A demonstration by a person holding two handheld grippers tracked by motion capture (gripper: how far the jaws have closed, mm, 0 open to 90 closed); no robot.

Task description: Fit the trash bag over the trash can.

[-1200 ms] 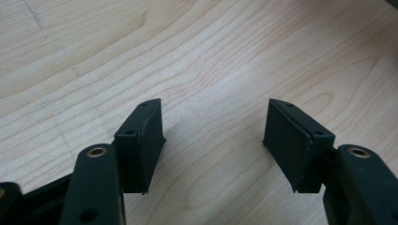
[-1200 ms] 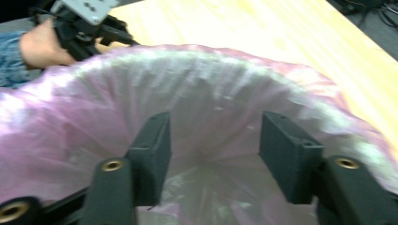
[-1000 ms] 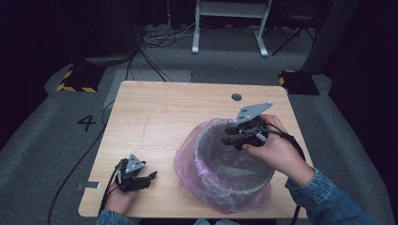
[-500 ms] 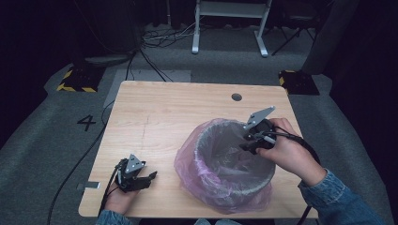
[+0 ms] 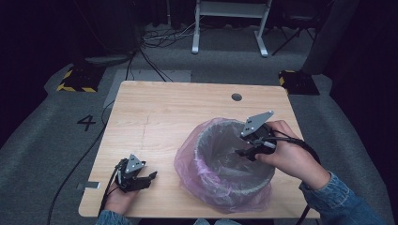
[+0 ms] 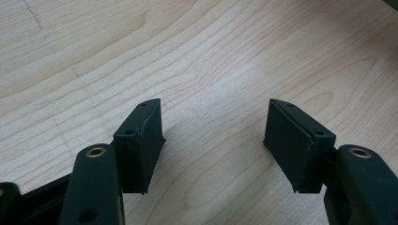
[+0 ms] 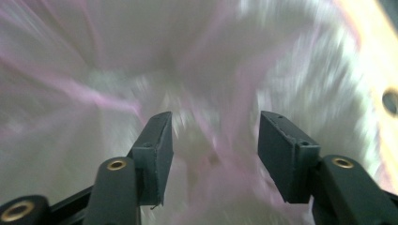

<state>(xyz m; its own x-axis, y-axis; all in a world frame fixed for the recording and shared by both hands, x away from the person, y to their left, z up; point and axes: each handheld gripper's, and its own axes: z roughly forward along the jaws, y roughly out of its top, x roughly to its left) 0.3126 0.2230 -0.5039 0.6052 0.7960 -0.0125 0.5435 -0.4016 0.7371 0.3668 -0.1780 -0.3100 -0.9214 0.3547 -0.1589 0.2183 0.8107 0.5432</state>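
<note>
My right gripper view is smeared with blur, so I cannot make out whether the pink bag (image 7: 197, 61) film touches either pad; it reads only as pale folds ahead of my jaws. From above, my right hand (image 5: 288, 157) covers part of the bin's near-right rim, and the bin's floor is dim under the liner.

My right gripper (image 5: 245, 152) reaches over the right rim into the grey bin (image 5: 220, 187), which stands on the right half of the table (image 5: 178, 112) with the bag folded over its edge. Its jaws have just been opening and stand apart, with nothing clearly pinched between them.

My left gripper (image 5: 149, 177) rests at the table's near-left corner, well apart from the bin, jaws spread over bare wood.

A round hole (image 5: 237, 97) sits in the tabletop beyond the bin.
</note>
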